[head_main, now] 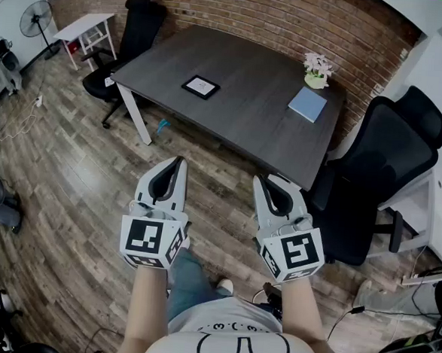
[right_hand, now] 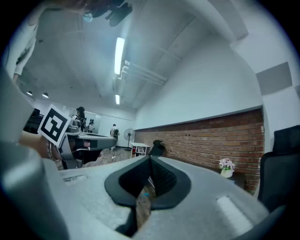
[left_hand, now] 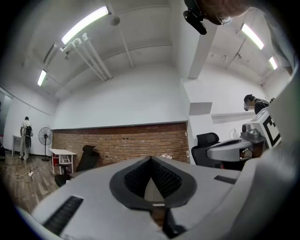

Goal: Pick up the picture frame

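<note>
The picture frame (head_main: 201, 87), small, black-edged with a white inside, lies flat on the dark table (head_main: 249, 98), left of the middle. My left gripper (head_main: 180, 161) and right gripper (head_main: 261, 179) are held side by side over the wooden floor, well short of the table's near edge. Both are shut and hold nothing. Each points level toward the brick wall. In the left gripper view the shut jaws (left_hand: 151, 159) fill the lower half; the right gripper view shows the same (right_hand: 150, 158). The frame is hidden in both gripper views.
A blue book (head_main: 307, 104) and a small flower pot (head_main: 317, 69) sit at the table's right end. Black office chairs stand at the right (head_main: 384, 168) and at the far left (head_main: 132, 37). A white side table (head_main: 84, 28) and a fan (head_main: 37, 17) stand at the far left.
</note>
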